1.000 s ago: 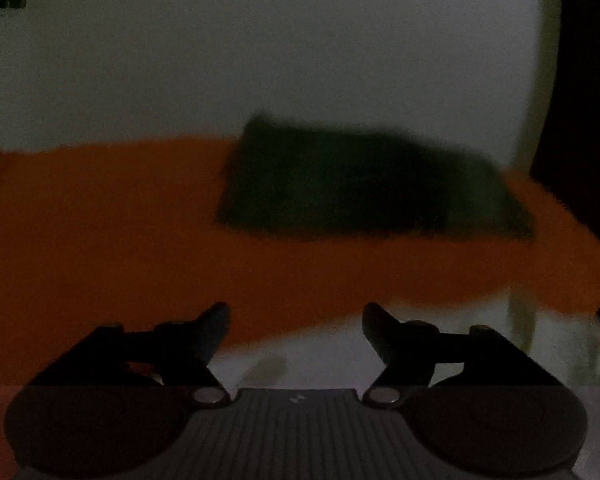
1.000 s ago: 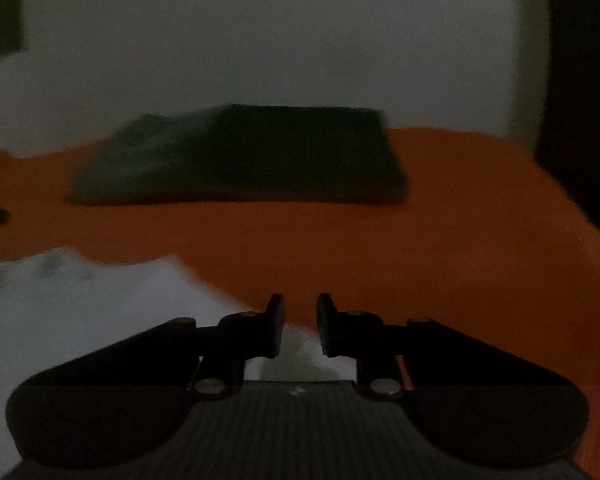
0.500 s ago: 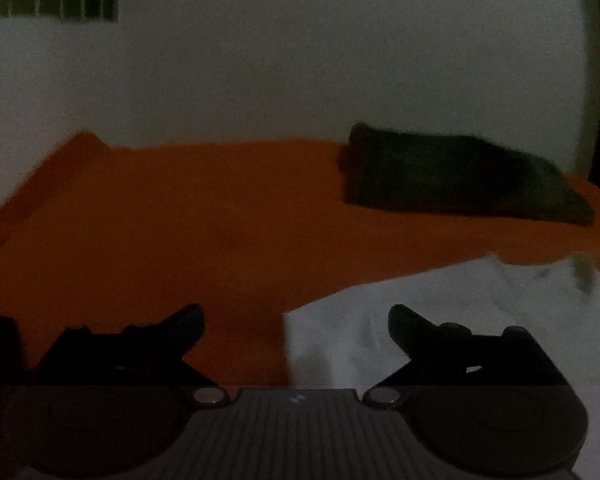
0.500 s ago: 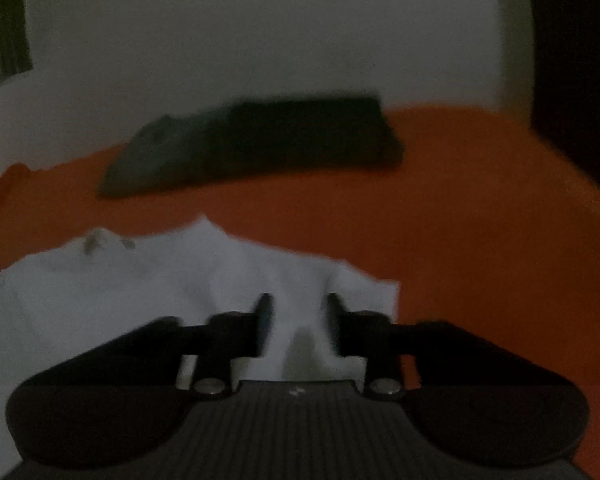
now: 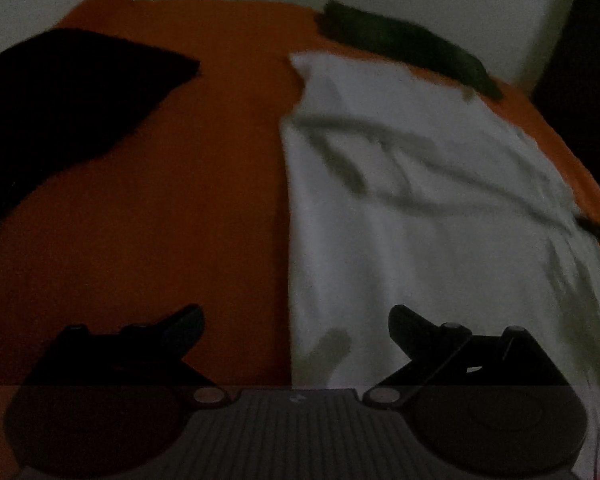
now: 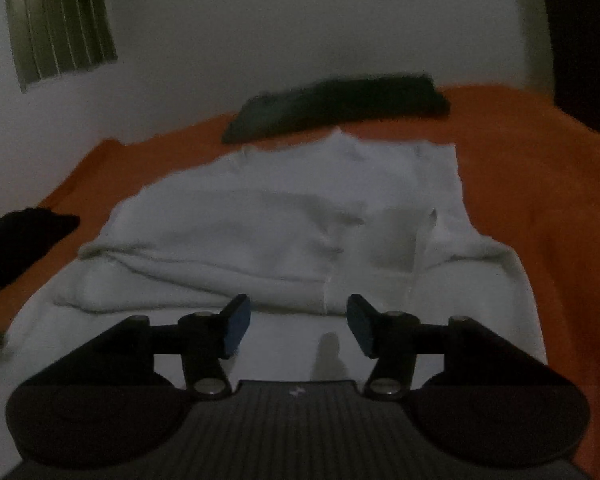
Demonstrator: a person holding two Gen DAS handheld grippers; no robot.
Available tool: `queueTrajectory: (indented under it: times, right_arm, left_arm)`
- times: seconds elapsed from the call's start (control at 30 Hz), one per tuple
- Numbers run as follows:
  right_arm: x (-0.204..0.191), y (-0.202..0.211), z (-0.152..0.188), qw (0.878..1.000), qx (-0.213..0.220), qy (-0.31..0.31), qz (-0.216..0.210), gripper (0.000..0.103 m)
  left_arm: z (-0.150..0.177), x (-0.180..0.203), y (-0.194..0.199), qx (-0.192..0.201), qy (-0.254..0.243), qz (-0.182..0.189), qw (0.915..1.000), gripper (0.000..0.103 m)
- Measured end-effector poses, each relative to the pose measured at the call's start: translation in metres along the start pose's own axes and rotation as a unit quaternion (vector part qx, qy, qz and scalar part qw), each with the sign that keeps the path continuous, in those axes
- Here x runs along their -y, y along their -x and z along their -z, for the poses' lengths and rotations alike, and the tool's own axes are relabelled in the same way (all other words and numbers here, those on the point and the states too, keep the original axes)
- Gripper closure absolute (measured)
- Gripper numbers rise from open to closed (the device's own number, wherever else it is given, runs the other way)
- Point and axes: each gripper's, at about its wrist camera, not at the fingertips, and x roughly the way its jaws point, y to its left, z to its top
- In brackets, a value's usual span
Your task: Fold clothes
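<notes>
1. An orange bedsheet [image 6: 540, 184] covers the bed, against a pale wall [image 6: 300, 20] with a barred window [image 6: 60, 20].
2. A rumpled white garment [image 6: 260, 232] [image 5: 420, 220] lies mid-bed, a dark folded cloth [image 6: 340, 104] beyond, a black cloth [image 5: 60, 96] to its left.
3. Left gripper [image 5: 296, 328] and right gripper [image 6: 299, 326]: jaws spread, holding nothing.

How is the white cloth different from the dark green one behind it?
The white garment is spread out and wrinkled near the tongs; the dark green garment is a flat, tidy folded stack farther back by the wall. The white one covers much more of the orange bedspread than the green one. The white one looks not yet folded, the green one done. Both lie on the same bedspread.
</notes>
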Motion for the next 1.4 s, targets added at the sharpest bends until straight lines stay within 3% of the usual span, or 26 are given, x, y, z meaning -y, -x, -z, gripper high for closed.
queueTrajectory:
  times: [0.13,0.2,0.27,0.3,0.33,0.4,0.5,0.57,0.63,0.73,0.8,0.93,1.07,1.1,1.17,1.27,1.3,1.4]
  right_arm:
    - [0.002,0.012,-0.011,0.998,-0.028,-0.053,-0.003,0.047]
    - [0.024,0.037,-0.016,0.989,-0.048,-0.128,-0.051,0.047]
    - [0.042,0.063,-0.013,0.984,-0.051,-0.149,-0.083,0.047]
    - [0.048,0.079,-0.008,0.986,-0.045,-0.140,-0.077,0.047]
    - [0.050,0.096,0.000,0.991,-0.035,-0.119,-0.045,0.047]
    - [0.050,0.132,0.017,0.995,-0.036,-0.087,0.039,0.046]
    - [0.040,0.176,0.033,0.990,-0.036,-0.027,0.137,0.045]
    - [0.026,0.194,0.030,0.982,-0.032,0.021,0.184,0.045]
    - [0.013,0.209,0.022,0.977,-0.029,0.035,0.206,0.037]
    - [-0.003,0.228,0.033,0.977,-0.035,0.024,0.209,0.019]
    - [-0.013,0.242,0.054,0.978,-0.023,0.048,0.199,0.019]
    - [-0.036,0.278,0.128,0.978,0.014,0.092,0.185,0.019]
    - [-0.036,0.287,0.190,0.982,-0.036,0.068,0.173,0.025]
    - [-0.034,0.288,0.198,0.981,-0.046,0.074,0.173,0.030]
    - [-0.031,0.288,0.210,0.978,-0.056,0.093,0.179,0.031]
    - [-0.028,0.286,0.209,0.963,-0.027,0.147,0.226,0.031]
    - [-0.023,0.278,0.207,0.958,-0.035,0.154,0.240,0.031]
    - [-0.011,0.273,0.206,0.963,-0.021,0.122,0.241,0.034]
  left_arm:
    - [0.048,-0.014,0.020,-0.056,0.015,0.066,0.9962,0.003]
    - [0.066,-0.029,0.024,-0.037,0.041,0.101,0.9934,0.003]
    - [0.085,-0.045,0.030,-0.002,0.080,0.154,0.9848,0.003]
    - [0.090,-0.053,0.032,0.009,0.094,0.192,0.9768,0.003]
    - [0.096,-0.061,0.033,0.020,0.107,0.230,0.9671,0.003]
    - [0.099,-0.062,0.045,0.050,0.026,0.281,0.9581,0.002]
    - [0.103,-0.060,0.059,0.088,-0.069,0.247,0.9625,0.001]
    - [0.109,-0.058,0.068,0.078,-0.099,0.204,0.9708,0.001]
    - [0.119,-0.051,0.075,0.071,-0.109,0.178,0.9754,0.001]
    - [0.138,-0.026,0.078,0.064,-0.126,0.121,0.9825,0.001]
    - [0.153,-0.008,0.080,0.094,-0.141,0.065,0.9834,0.001]
    - [0.173,0.006,0.076,0.147,-0.126,0.012,0.9811,0.001]
    - [0.171,0.003,0.067,0.152,-0.096,-0.031,0.9832,0.001]
    - [0.171,0.002,0.068,0.151,-0.095,-0.042,0.9831,0.001]
    - [0.172,0.001,0.071,0.148,-0.092,-0.062,0.9827,0.000]
    - [0.171,-0.001,0.070,0.143,-0.074,-0.087,0.9830,0.000]
    - [0.170,0.000,0.069,0.144,-0.067,-0.096,0.9826,0.000]
    - [0.174,0.002,0.071,0.158,-0.066,-0.102,0.9799,0.000]
